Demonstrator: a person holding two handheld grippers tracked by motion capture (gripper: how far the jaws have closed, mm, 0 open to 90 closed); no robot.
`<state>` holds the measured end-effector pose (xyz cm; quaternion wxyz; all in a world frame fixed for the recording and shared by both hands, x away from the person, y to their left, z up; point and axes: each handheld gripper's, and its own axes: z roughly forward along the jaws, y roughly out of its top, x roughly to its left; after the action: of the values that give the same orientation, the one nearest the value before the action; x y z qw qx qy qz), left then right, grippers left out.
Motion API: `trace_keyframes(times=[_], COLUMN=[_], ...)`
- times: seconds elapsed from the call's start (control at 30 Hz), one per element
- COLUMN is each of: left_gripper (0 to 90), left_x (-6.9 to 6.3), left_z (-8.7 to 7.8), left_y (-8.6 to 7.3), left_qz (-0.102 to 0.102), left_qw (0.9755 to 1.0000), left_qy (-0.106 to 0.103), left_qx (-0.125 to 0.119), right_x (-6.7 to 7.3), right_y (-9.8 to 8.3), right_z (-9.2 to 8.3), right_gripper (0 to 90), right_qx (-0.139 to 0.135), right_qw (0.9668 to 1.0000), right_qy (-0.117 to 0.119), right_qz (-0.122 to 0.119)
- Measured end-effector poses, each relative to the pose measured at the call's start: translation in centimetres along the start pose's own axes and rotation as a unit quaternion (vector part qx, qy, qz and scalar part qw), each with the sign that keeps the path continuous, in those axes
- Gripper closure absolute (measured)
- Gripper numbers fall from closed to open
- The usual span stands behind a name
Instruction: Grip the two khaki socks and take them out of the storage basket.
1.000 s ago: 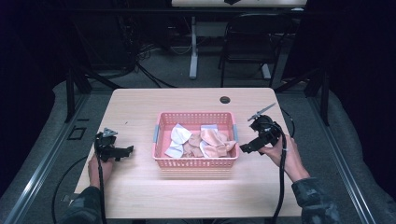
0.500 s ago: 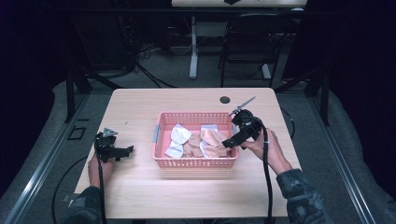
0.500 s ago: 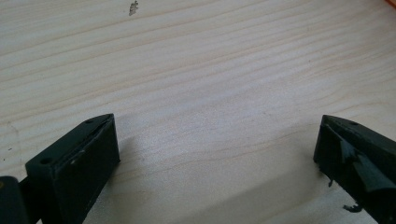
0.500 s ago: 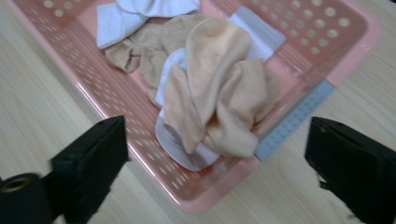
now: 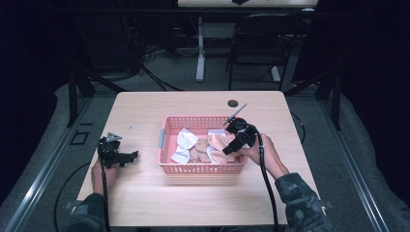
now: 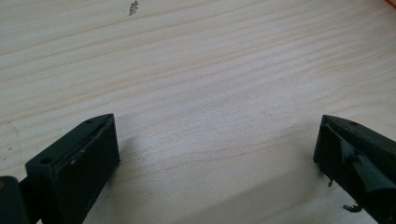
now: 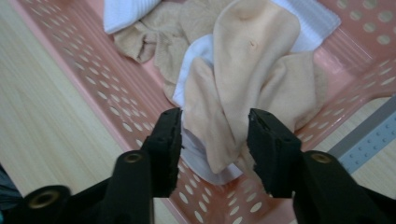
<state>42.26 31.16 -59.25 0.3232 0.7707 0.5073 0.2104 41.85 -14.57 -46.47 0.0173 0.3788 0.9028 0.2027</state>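
Jaws of the right gripper (image 7: 215,140) stand apart around a peach sock (image 7: 243,79) at the right end of the pink basket (image 5: 167,130). Soft, light and floppy, it should pinch best at a bunched fold. Left gripper (image 5: 118,155), jaws apart, rests on the tabletop (image 6: 210,70).

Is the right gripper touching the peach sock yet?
Cannot tell. In the right gripper view the open right gripper straddles a fold of the peach sock in the basket, but neither contact nor gap shows plainly.
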Motion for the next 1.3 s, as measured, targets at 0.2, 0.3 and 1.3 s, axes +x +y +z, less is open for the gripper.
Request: trace_keyframes(times=[0.2, 0.3, 1.3], left_gripper=[0.0, 0.0, 0.0], left_x=[0.0, 0.0, 0.0], left_z=[0.0, 0.0, 0.0], left_y=[0.0, 0.0, 0.0], left_qz=[0.000, 0.000, 0.000], left_qw=[1.0000, 1.0000, 1.0000], left_qy=[0.000, -0.001, -0.001], left_qx=[0.000, 0.000, 0.000], right_x=[-0.2, -0.3, 0.1], right_y=[0.0, 0.0, 2.1], right_z=[0.9, 1.2, -4.2], right_gripper=[60.7, 62.9, 87.2], right_qx=[0.015, 0.018, -0.053], right_qw=[0.9996, 0.9995, 0.9981], right_qy=[-0.022, -0.025, -0.031], right_qz=[0.011, 0.010, -0.001])
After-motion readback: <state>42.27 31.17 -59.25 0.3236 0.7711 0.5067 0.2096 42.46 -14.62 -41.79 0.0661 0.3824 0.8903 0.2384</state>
